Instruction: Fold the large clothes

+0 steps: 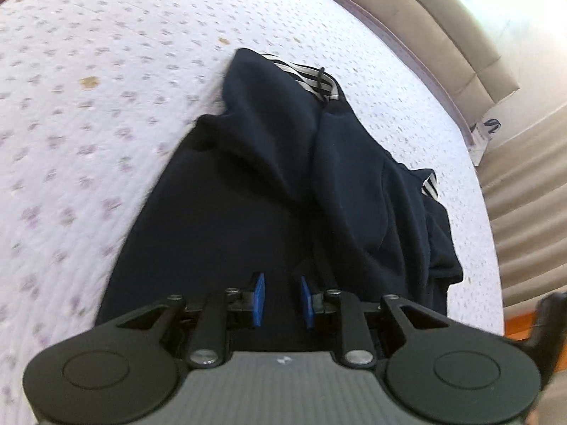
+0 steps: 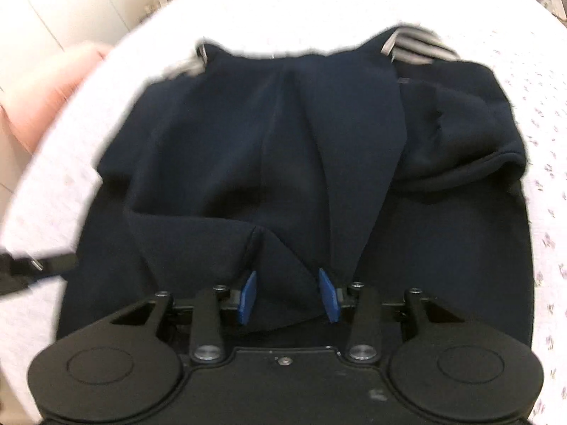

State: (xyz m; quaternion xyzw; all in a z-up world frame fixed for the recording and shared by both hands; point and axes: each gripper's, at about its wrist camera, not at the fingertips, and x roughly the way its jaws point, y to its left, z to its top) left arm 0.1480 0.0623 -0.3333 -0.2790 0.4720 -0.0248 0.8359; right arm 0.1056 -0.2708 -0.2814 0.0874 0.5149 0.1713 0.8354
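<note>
Navy garment (image 1: 269,184) on floral bedspread (image 1: 88,106)

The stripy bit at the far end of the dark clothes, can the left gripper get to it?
Probably yes. The striped band lies on top, uncovered, straight ahead of the left gripper, whose jaws are apart and hold nothing. Only rumpled dark clothes on the bed lie between.

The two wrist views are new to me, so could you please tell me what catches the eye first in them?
A dark navy garment with white-striped trim lies crumpled across the middle of a white, lilac-flowered bedspread. In the right wrist view a raised fold of it sits between the blue pads of the open right tool. The left tool hovers open over flat cloth.
</note>
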